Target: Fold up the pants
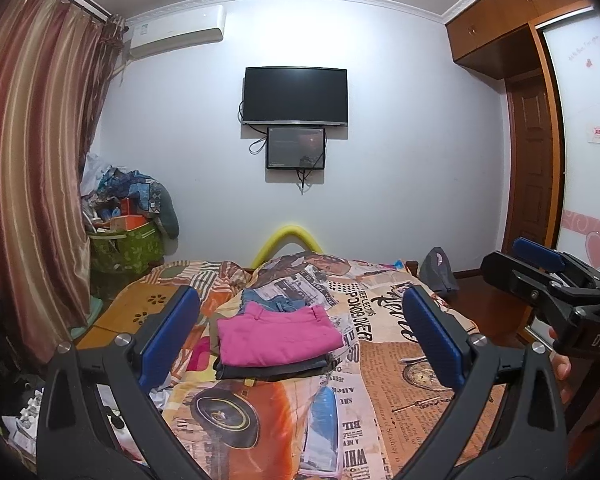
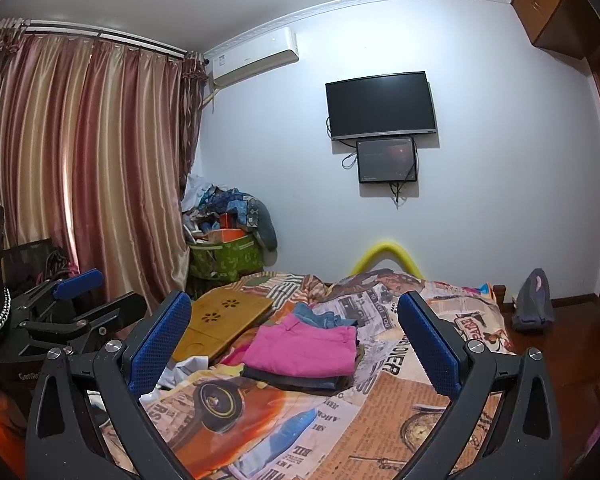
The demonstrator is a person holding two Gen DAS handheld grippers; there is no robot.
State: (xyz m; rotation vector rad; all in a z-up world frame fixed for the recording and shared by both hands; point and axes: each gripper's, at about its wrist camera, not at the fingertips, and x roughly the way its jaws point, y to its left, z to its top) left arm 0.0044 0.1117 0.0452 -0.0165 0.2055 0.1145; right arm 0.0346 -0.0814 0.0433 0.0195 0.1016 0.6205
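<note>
Folded pink pants (image 1: 278, 334) (image 2: 304, 346) lie on top of a stack of folded dark pants (image 1: 272, 370) (image 2: 300, 380) in the middle of the bed. A blue denim piece (image 1: 276, 300) (image 2: 324, 318) lies just behind the stack. My left gripper (image 1: 300, 336) is open, held above the bed short of the stack, with nothing between its blue pads. My right gripper (image 2: 296, 340) is open too and empty. Each gripper shows in the other's view: the right one (image 1: 540, 264) at the right edge, the left one (image 2: 80, 300) at the left edge.
The bed carries a printed newspaper-and-car quilt (image 1: 380, 360) (image 2: 380, 400). A wooden lap tray (image 2: 224, 316) (image 1: 132, 316) lies on its left side. A green bin of clutter (image 1: 124, 244) stands by the curtain (image 1: 28, 180). A grey bag (image 2: 534, 300) sits on the floor at right.
</note>
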